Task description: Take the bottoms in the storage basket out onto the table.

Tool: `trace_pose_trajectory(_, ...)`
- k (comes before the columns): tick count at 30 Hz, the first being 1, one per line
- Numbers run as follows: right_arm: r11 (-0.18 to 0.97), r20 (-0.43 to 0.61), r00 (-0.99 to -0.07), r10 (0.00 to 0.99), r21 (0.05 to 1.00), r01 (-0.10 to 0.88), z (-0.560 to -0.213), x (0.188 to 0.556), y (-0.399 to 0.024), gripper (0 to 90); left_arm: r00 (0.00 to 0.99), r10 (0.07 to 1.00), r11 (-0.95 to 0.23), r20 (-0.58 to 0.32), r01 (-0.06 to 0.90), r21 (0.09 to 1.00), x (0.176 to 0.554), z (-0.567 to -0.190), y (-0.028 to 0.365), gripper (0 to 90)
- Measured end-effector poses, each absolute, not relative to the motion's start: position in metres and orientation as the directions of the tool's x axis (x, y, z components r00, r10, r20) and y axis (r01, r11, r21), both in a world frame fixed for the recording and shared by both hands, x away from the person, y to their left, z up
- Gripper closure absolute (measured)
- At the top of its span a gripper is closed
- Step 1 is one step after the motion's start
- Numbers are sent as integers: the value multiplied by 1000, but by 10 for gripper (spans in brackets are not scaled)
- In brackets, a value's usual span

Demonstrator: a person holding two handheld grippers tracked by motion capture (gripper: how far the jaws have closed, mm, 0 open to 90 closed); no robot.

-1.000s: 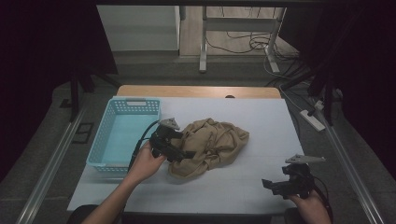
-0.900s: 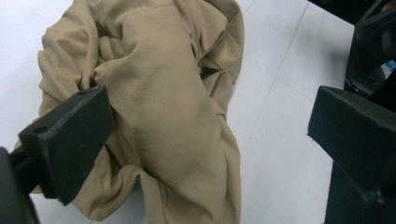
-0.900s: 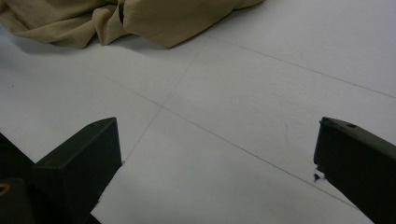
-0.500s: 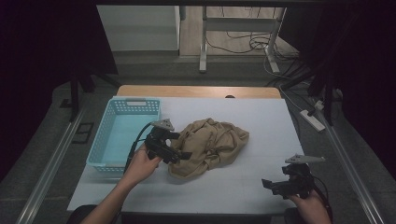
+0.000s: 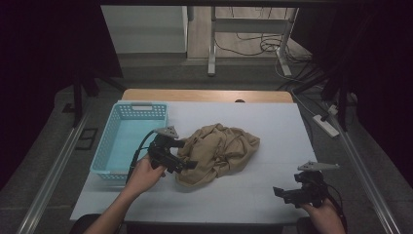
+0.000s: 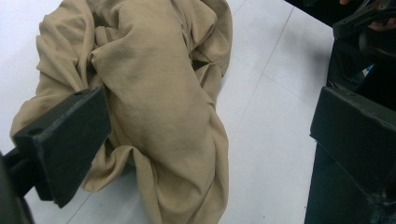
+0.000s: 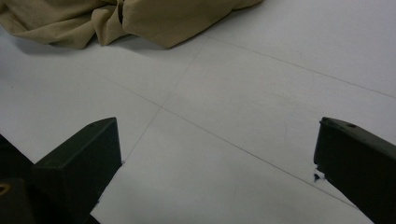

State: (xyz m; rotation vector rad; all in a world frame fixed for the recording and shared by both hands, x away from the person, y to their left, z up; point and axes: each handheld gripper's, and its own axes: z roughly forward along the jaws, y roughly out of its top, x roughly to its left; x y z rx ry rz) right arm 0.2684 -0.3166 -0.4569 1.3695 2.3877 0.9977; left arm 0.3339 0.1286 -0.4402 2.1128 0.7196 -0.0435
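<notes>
Tan cloth [image 5: 221, 152] bunched mid-desk [image 5: 272, 126] beside blue basket [image 5: 127, 139]; folds hide its shape. Left gripper [image 5: 181, 155] jaws wide, straddling cloth's edge. Right gripper [image 5: 285, 194] jaws wide over bare desk, cropped.

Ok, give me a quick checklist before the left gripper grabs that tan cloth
1. Left gripper jaws open: ok, they stand wide apart.
2. Tan cloth between those jaws: ok, its bunched near edge lies in the gap.
3. Jaws already closed on cloth: not ok, no grip yet.
4. Right gripper out of the way: ok, open above bare white table, apart from the cloth.
5. Blue basket ready beside the cloth: ok, looks empty.
</notes>
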Motion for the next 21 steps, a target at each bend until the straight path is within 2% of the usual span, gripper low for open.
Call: trace_pose_trajectory(21,339,140,-545,827,649,681,-457,268,-316,10,825,489,-428,-281,508,747,322,-440,142,0)
